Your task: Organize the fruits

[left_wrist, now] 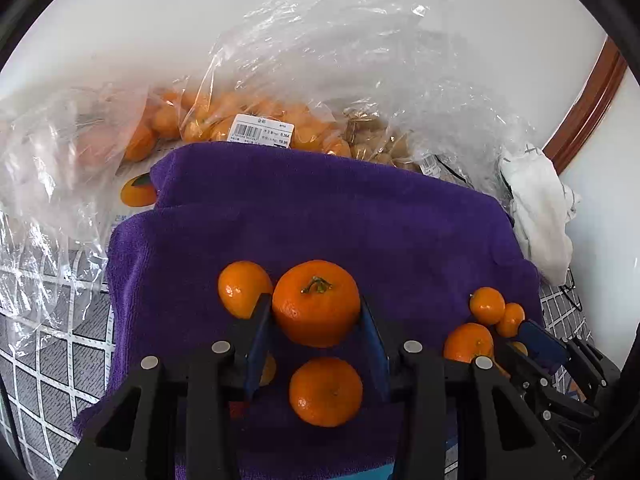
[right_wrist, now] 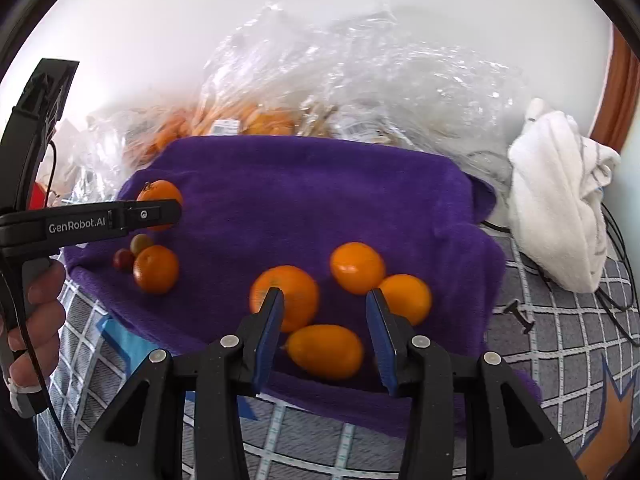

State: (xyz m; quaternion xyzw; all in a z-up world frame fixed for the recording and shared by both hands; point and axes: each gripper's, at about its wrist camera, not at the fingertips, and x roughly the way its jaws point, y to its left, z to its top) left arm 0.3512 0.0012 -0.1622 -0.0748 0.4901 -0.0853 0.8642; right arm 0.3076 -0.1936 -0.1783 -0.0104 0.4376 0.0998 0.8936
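Right gripper [right_wrist: 325, 292]: pitched steeply down over the near edge of the purple towel [right_wrist: 304, 184], fingers narrowly apart. An oval kumquat [right_wrist: 325, 350] lay between them with its long axis crosswise. I could not tell whether the pads pressed it or only flanked it.

Handling, my judgement: small, light, waxy skin, likely to squirt out endwise if pinched at its tips (better to take it across the short waist).

Just beyond the fingertips sat a loose mandarin [right_wrist: 286, 296] on the left and two rounder orange fruits [right_wrist: 357, 268] on the right, side by side.

Left gripper [left_wrist: 315, 299]: fingers narrow, closed on the stemmed mandarin [left_wrist: 316, 304]. The pads sat on opposite flanks at its widest part, with the stem facing the camera. In the right wrist view this fruit sat at the fingertips over the towel's far left part.

Handling, my judgement: light, with soft loose peel that bruises, so a gentle squeeze at the equator should be enough.

Below the grip a second mandarin [left_wrist: 326, 392] rested on the towel, and a third [left_wrist: 244, 288] sat just beside the left finger.

Pose: the left gripper pointed downward, with my left hand [right_wrist: 36, 312] wrapped round its handle.

Farthest back, clear bags of fruit [left_wrist: 256, 120] lay heaped against the wall. A white cloth [right_wrist: 560, 200] was bunched to the right.
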